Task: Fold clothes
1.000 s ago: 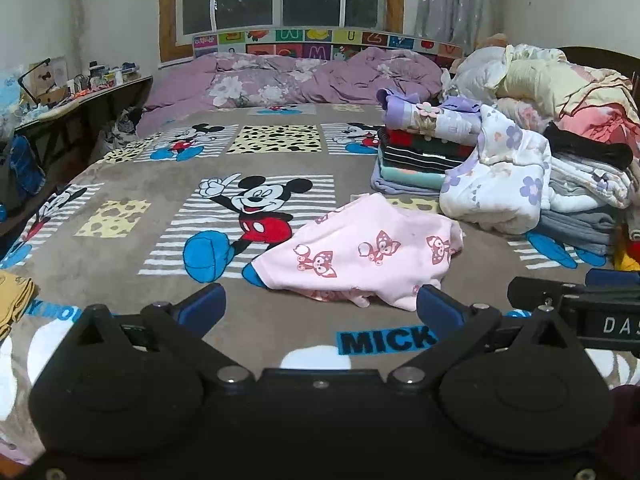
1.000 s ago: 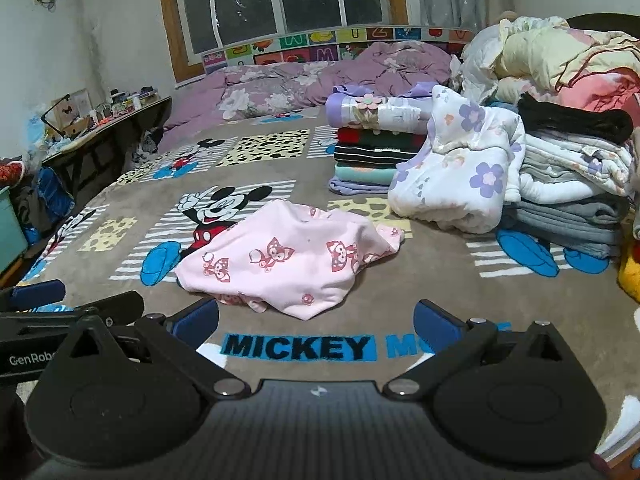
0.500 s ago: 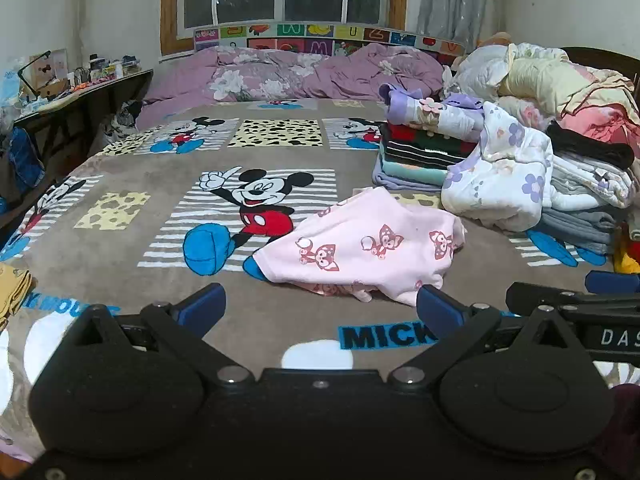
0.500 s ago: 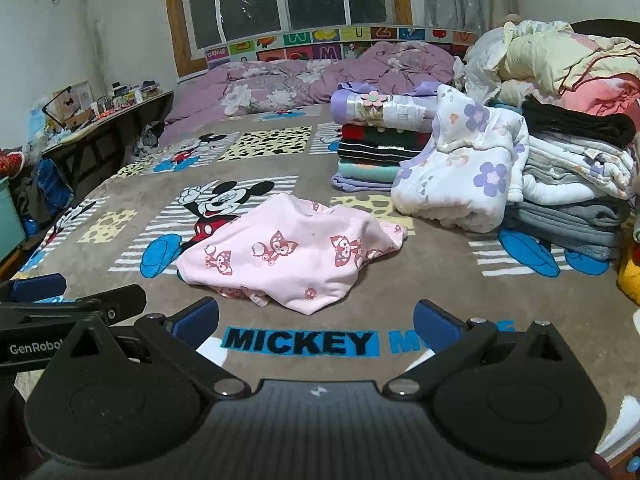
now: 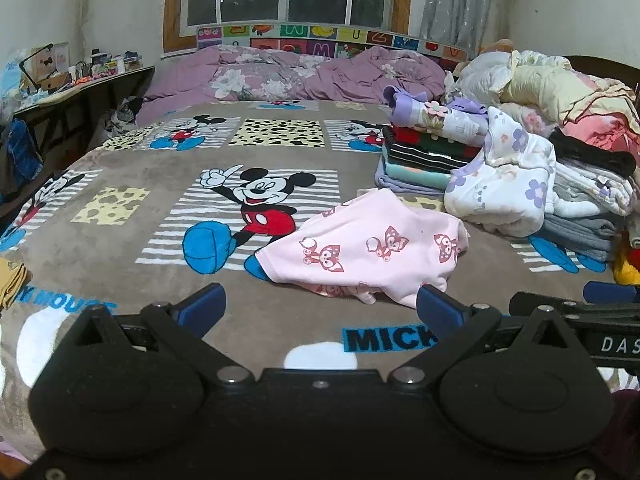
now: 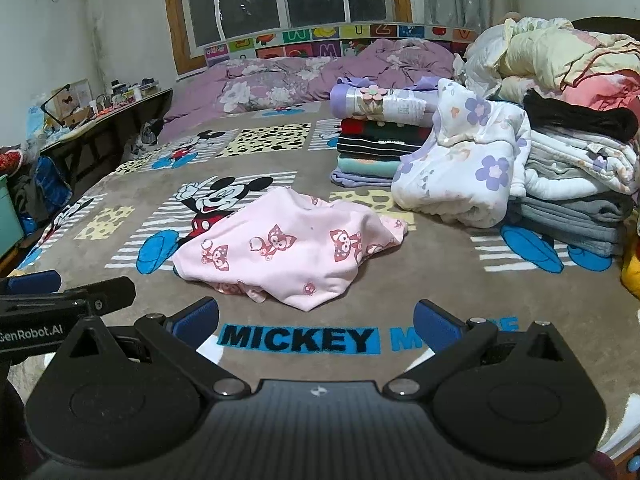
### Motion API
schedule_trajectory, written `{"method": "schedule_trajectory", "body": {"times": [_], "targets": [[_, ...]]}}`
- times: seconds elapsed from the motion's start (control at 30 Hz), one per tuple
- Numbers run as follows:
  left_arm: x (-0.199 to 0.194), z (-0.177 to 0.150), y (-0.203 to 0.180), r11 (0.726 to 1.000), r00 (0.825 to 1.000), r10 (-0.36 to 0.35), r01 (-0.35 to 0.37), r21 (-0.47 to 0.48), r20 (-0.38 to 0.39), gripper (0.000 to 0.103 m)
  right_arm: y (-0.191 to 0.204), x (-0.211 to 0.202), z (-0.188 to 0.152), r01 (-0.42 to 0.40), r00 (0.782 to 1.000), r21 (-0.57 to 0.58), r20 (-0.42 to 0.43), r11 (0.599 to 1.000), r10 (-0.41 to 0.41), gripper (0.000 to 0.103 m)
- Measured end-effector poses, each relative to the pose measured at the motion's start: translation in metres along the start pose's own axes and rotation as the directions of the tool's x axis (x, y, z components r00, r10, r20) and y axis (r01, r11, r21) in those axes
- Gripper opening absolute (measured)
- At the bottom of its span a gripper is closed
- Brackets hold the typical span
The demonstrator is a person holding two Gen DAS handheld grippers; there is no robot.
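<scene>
A crumpled pink garment with fox prints lies on the Mickey Mouse blanket that covers the bed. My left gripper hovers open just in front of it, holding nothing. My right gripper is open too, empty, near the garment's front hem. Each gripper shows at the edge of the other's view: the right one, the left one.
A stack of folded clothes stands behind the garment, with a white flowered garment and a heap of bedding to its right. A purple quilt lies at the back. A cluttered desk runs along the left wall.
Both grippers have edged slightly forward towards the pink garment, which now looks a little larger. Their jaws stay open and nothing on the bed has moved.
</scene>
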State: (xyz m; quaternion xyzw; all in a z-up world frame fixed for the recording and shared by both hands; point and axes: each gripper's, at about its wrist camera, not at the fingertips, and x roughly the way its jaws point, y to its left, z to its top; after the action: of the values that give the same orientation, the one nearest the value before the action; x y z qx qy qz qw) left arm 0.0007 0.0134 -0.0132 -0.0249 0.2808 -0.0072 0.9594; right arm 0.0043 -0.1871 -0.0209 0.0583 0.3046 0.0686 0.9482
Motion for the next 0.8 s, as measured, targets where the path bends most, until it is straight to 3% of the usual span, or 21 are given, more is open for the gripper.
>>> {"method": "schedule_trajectory", "body": {"times": [0.23, 0.8], "targets": [[0.010, -0.002, 0.003, 0.999, 0.999, -0.024, 0.023, -0.038, -0.025, 0.103, -0.007, 0.006, -0.003, -0.003, 1.000, 0.012, 0.002, 1.000, 0.003, 0.103], [0.035, -0.006, -0.008, 1.000, 0.996, 0.011, -0.011, 0.000, -0.083, 0.103, -0.024, 0.037, -0.008, -0.054, 0.998, 0.062, -0.014, 0.997, 0.055, 0.103]]}}
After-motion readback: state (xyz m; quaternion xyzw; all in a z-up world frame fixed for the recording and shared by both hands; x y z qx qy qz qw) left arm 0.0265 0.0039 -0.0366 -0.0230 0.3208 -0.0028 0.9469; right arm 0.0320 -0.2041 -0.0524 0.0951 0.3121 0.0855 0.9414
